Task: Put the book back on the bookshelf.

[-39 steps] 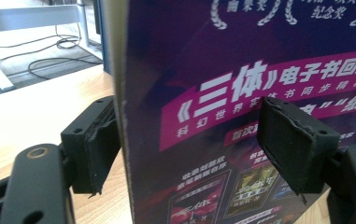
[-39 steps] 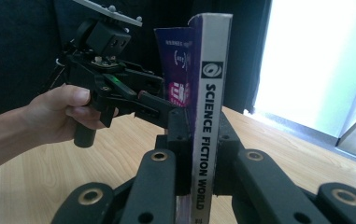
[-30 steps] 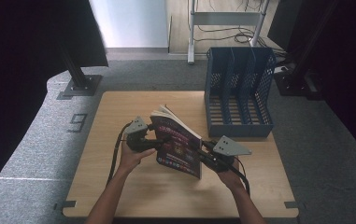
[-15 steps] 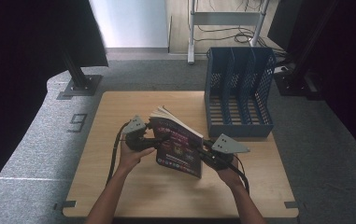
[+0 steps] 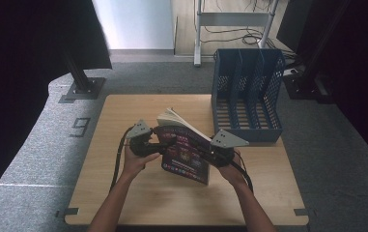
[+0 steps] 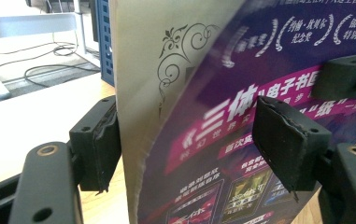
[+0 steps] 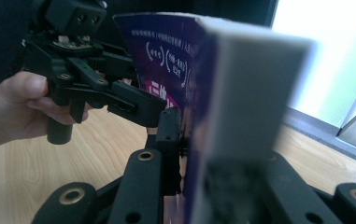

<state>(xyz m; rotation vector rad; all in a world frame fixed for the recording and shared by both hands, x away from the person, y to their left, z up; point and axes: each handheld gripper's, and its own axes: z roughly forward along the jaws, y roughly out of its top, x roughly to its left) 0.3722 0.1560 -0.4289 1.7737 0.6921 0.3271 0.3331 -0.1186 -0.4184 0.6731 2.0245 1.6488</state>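
A paperback book (image 5: 184, 150) with a purple cover is held up over the wooden table (image 5: 123, 111), tilted, between both grippers. My left gripper (image 5: 164, 142) is shut on its left part: in the left gripper view one pad (image 6: 103, 140) rests on the cream page side of the book (image 6: 241, 116) and the other pad (image 6: 288, 140) on the cover. My right gripper (image 5: 205, 154) clamps the right edge. The book (image 7: 241, 93) stands between its jaws in the right gripper view. Those jaws have just eased open slightly, with the book still gripped. The left gripper (image 7: 133, 105) shows there too.
A blue mesh file rack (image 5: 249, 92) with several upright slots stands at the table's far right corner. Grey carpet surrounds the table, with a dark stand foot (image 5: 82, 89) at far left and a white frame with cables (image 5: 230, 29) beyond the rack.
My right gripper has shifted a little up and to the left with the book's right edge. The left gripper has stayed where it was.
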